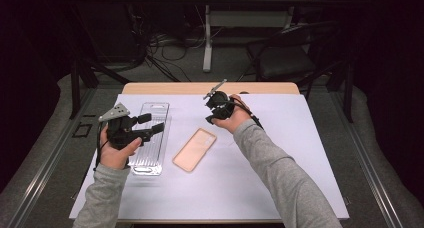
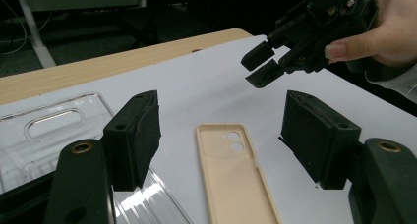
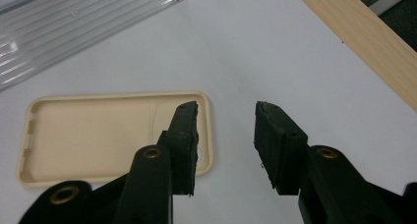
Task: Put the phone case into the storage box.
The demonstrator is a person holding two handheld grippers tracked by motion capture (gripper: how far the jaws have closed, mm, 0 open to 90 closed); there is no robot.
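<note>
Your left gripper [image 1: 150,124] hovered wide open over the clear plastic tray [image 1: 151,138], which held nothing. Your right gripper [image 1: 211,119], jaws apart and empty, hung at one o'clock from the beige phone case [image 1: 194,149], lying hollow-side up on the white sheet [image 1: 280,153].

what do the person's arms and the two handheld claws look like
Both forearms wear grey long sleeves. Each hand holds a black claw: the left claw carries a grey three-cornered plate on top, and the right claw trails a black cable. The jaws are blocky black pads on arms with brass-coloured rivets.
</note>
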